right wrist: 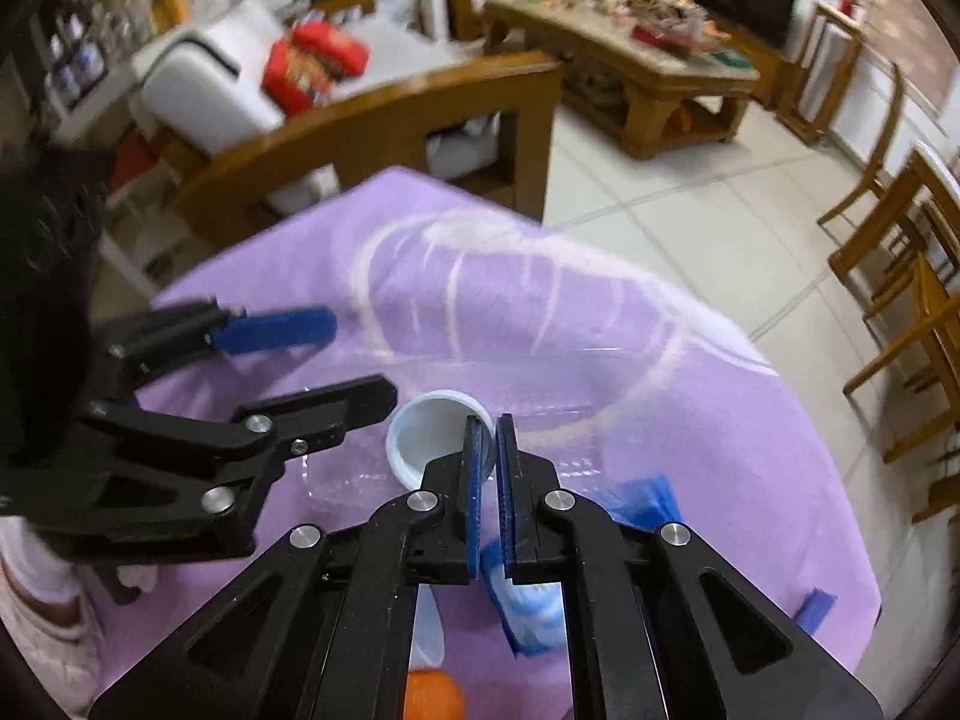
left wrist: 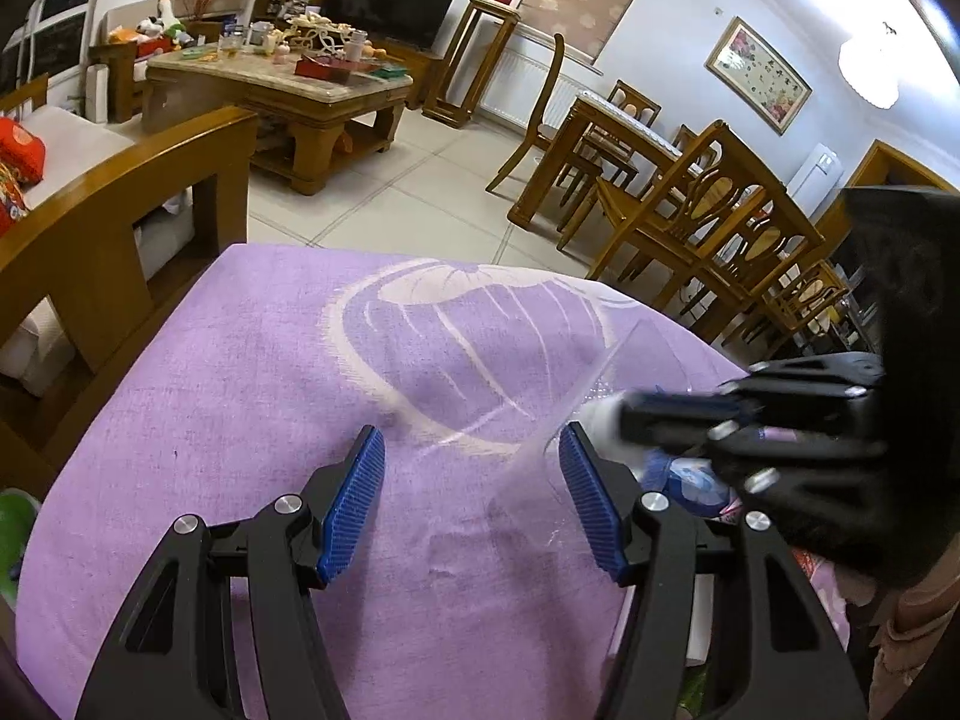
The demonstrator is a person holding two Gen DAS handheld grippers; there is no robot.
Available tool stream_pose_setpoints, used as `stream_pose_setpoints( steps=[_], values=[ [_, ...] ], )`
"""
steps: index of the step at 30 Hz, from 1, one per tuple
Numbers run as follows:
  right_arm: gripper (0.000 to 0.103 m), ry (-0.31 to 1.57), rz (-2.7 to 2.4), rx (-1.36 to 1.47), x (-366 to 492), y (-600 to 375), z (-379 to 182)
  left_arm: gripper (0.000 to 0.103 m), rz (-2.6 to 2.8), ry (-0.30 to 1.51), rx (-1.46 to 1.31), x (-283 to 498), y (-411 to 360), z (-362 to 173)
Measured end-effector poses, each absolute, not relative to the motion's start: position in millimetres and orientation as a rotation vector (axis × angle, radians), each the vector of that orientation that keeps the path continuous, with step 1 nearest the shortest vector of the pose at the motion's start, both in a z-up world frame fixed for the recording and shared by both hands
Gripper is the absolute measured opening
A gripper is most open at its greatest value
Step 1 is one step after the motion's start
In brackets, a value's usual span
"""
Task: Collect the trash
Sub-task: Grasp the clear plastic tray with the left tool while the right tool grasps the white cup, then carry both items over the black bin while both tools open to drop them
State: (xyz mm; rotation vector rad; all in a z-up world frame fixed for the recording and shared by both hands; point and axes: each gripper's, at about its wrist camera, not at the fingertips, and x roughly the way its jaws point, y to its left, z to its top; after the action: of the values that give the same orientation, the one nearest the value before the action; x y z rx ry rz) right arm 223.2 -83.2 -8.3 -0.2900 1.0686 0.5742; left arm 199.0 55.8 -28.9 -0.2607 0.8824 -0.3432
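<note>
My right gripper sits low in the middle of its own view, fingers clenched on the near rim of a white cup that lies tipped on the purple cloth, its mouth facing up and left in the frame. The cup touches a clear plastic tray that spreads across the cloth behind and to the right of it (hard to trace, being see-through). A blue wrapper lies just right of my fingers, a blue-and-white packet shows beneath them, and something orange peeks out at the bottom edge.

My left gripper hangs over the cloth at the bottom centre of its view, fingers released and well apart with nothing but cloth between them. In that view the right gripper reaches in from the right edge, and a corner of the clear tray rises just beside my right-hand finger.

Beyond the counter, a wooden chair stands at upper left.
</note>
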Motion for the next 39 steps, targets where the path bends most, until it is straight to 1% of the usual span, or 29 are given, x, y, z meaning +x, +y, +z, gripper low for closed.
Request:
stream_pose_setpoints(
  steps=[5, 9, 10, 12, 14, 16, 19, 25, 31, 39],
  values=[
    [0.006, 0.92, 0.508, -0.087, 205, -134, 28, 0.061, -0.322, 0.873, -0.195, 199, 50, -30],
    [0.006, 0.791, 0.532, 0.086, 163, -177, 52, 0.061, -0.276, 0.882, -0.106, 200, 36, -29],
    [0.006, 0.772, 0.542, 0.107, 152, -185, 55, 0.06, -0.274, 0.883, -0.104, 200, 36, -29],
    [0.006, 0.723, 0.567, 0.168, 119, -204, 60, 0.05, -0.256, 0.883, -0.108, 201, 39, -30],
    [0.006, 0.686, 0.576, 0.224, 87, -222, 62, 0.032, -0.252, 0.884, -0.124, 202, 47, -31],
    [0.006, 0.659, 0.57, 0.272, 60, -240, 60, 0.02, -0.282, 0.889, -0.175, 203, 55, -33],
    [0.006, 0.63, 0.542, 0.332, 24, -269, 56, 0.019, -0.329, 0.889, -0.265, 204, 69, -36],
    [0.006, 0.591, 0.494, 0.457, -30, -326, 40, 0.019, -0.366, 0.862, -0.312, 182, 69, -35],
    [0.006, 0.548, 0.463, 0.549, -61, -374, 26, 0.019, -0.384, 0.756, -0.311, 135, 56, -4],
    [0.006, 0.488, 0.408, 0.615, -91, -426, 22, 0.019, -0.495, 0.671, -0.236, 84, -5, 37]
  ],
)
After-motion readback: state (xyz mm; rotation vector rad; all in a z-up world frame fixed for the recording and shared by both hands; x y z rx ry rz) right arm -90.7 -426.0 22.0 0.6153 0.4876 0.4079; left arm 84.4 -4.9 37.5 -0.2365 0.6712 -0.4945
